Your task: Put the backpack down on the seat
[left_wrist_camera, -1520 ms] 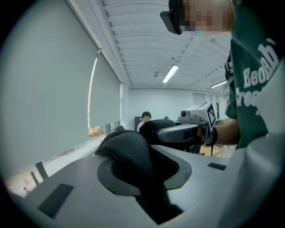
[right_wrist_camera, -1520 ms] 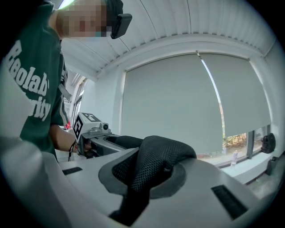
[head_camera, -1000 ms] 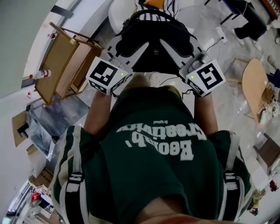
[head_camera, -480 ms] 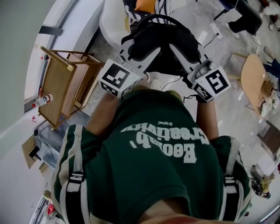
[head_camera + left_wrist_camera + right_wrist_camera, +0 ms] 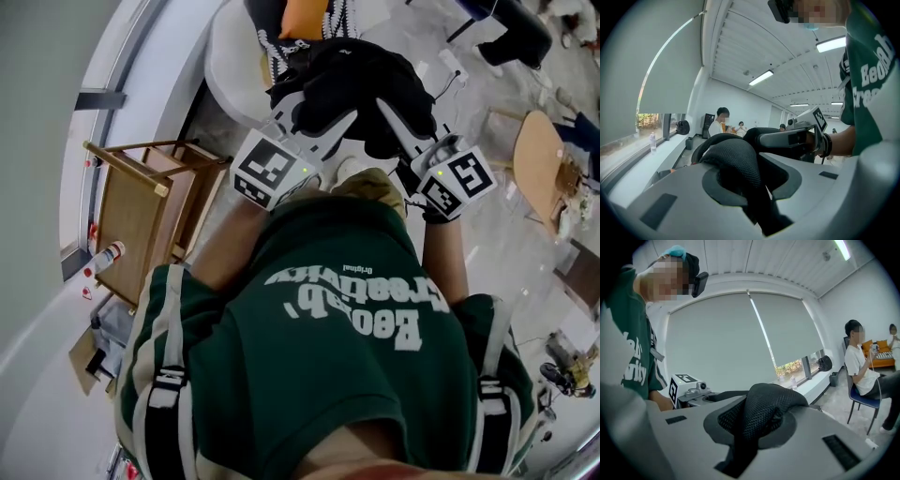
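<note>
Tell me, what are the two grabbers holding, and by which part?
The black backpack, by its padded mesh straps: left gripper on one, right gripper on the other.

left gripper point(image 5: 323, 112): jaws clamped on a mesh strap of the backpack point(image 5: 361, 80) | right gripper point(image 5: 398, 117): jaws clamped on its other strap | left forearm point(image 5: 225, 246), right forearm point(image 5: 441, 255): bare, extended forward, set apart

backpack point(image 5: 361, 80) partly hidden, white seat point(image 5: 225, 66) cut off at top
</note>
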Tool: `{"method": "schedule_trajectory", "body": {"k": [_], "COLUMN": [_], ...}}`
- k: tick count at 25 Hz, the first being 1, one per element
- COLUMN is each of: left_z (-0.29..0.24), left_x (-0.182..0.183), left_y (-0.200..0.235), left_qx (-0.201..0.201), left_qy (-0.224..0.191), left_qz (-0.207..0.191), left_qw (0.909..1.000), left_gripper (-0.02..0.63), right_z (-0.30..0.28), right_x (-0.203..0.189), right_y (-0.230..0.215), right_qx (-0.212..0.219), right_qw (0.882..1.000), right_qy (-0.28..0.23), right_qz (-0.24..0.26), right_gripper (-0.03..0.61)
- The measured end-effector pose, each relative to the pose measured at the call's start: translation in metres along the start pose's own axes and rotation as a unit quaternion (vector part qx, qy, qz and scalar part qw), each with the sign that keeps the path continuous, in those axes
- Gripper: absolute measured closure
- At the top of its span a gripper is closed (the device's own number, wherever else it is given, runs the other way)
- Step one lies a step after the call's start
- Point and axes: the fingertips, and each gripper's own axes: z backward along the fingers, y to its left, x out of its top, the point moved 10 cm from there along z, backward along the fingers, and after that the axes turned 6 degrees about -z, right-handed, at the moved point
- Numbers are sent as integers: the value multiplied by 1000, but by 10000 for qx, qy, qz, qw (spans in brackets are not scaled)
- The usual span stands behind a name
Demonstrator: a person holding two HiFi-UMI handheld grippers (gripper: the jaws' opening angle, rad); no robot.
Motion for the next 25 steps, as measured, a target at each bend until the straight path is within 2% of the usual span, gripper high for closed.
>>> {"method": "schedule_trajectory", "body": {"k": [10, 14, 17, 22, 25], "left_z": [-21, -45, -73, -128, -161], "left_x": [5, -4, -15, -41, -57], "left_y": [50, 69, 85, 104, 124], "left_qx": [94, 164, 274, 633, 847], "left_qy": [54, 60, 253, 781, 972], "left_qz": [9, -45, -14, 753, 1041], "left_qw": [9999, 9998, 9993, 9921, 9862], "left_gripper": [503, 500, 500, 502, 502], "right_z": [-42, -54, -66, -80, -94], "right_x": [24, 18, 10, -9, -17], "right_y": [-36, -69, -108, -179, -222], "right_qx": [93, 241, 446, 828, 1030], "right_qw": [9997, 9990, 9976, 9891, 9825], "right_qy": [244, 372, 534, 1157, 1440], "right_qz": [12, 49, -8, -370, -572], "right_gripper": [508, 508, 508, 506, 506]}}
